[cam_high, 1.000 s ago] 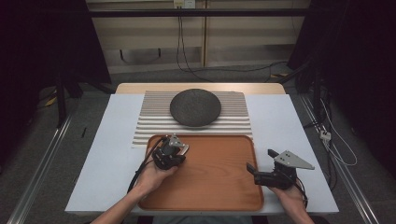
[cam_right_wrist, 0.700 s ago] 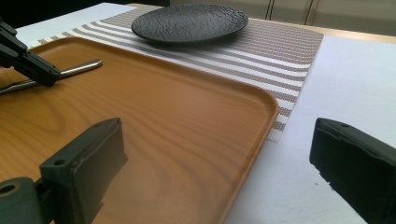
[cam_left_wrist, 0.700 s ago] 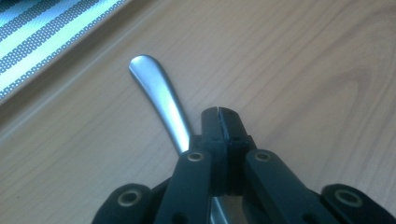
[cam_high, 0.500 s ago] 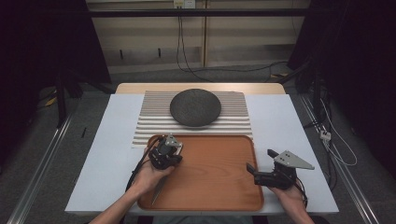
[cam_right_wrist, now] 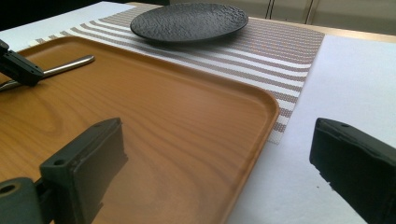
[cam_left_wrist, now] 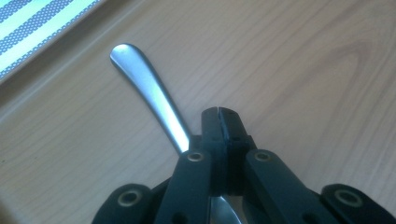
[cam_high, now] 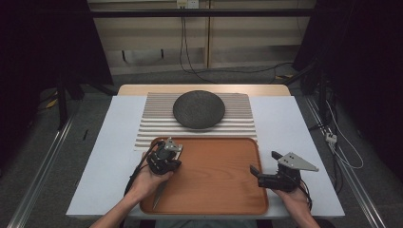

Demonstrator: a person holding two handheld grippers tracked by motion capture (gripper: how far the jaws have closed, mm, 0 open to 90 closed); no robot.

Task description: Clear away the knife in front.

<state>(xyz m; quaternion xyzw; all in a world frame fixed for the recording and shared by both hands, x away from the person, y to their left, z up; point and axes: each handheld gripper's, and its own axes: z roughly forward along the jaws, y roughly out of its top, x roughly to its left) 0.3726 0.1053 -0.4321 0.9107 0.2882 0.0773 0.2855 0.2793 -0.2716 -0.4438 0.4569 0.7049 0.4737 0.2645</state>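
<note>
The left gripper (cam_left_wrist: 219,122), jaws closed beside a metal utensil handle (cam_left_wrist: 148,88), is hovering over the wooden tray (cam_high: 223,190); the right gripper (cam_high: 264,167) is gaping wide, empty.

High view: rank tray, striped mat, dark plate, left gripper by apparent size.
1. Tray and striped mat: look alike, and the mat is partly covered, so unranked.
2. Dark plate.
3. Left gripper, though it sits nearer the camera.

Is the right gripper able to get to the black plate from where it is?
Probably yes. The right gripper is open, and only bare tray and striped mat lie before the black plate.
</note>
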